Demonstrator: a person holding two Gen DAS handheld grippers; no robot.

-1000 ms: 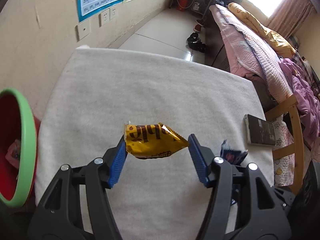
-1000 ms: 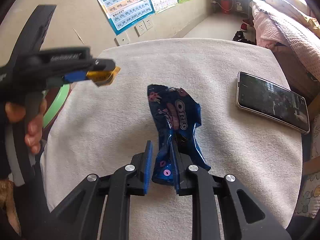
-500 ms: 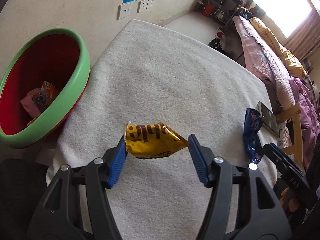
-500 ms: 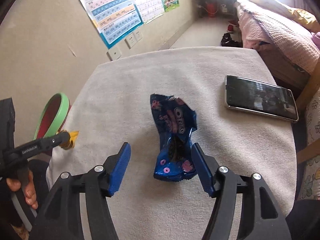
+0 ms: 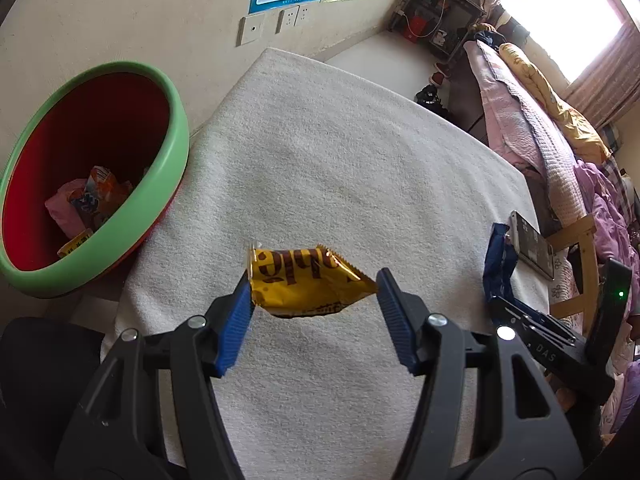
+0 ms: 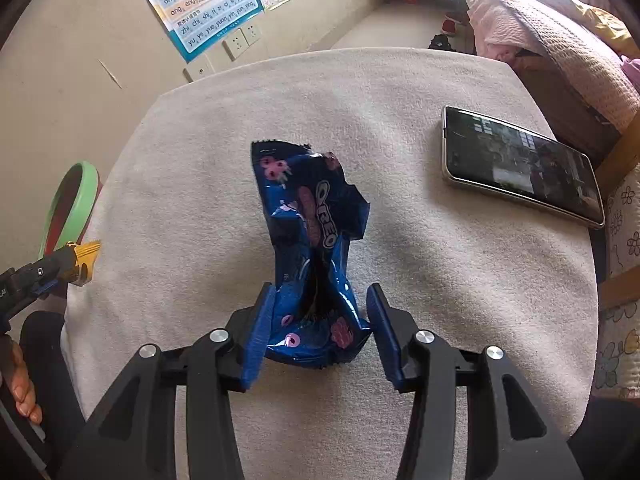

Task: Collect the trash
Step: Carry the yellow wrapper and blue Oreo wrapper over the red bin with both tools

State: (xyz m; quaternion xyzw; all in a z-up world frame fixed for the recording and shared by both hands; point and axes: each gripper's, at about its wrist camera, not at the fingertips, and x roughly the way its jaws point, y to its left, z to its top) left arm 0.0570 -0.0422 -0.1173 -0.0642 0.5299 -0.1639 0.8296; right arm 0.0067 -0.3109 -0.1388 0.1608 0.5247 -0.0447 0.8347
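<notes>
Beyond the worktop's (image 5: 360, 152) left edge stood a green-rimmed red bin (image 5: 176, 160) with wrappers inside. Near it the left hand-held gripper (image 5: 312, 300) pinched a yellow wrapper (image 5: 304, 284) clear above the towel-covered worktop. The right hand-held gripper (image 6: 320, 316), jaws just closing, straddled a blue Oreo wrapper (image 6: 308, 216) near the front edge, with a phone (image 6: 520, 164) by the right edge.

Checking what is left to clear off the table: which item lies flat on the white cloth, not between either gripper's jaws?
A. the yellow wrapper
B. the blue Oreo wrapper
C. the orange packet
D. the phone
D: the phone lies flat on the white cloth with no jaws near it, while the yellow wrapper sits in the left gripper and the blue Oreo wrapper stands between the right gripper jaws.
</notes>
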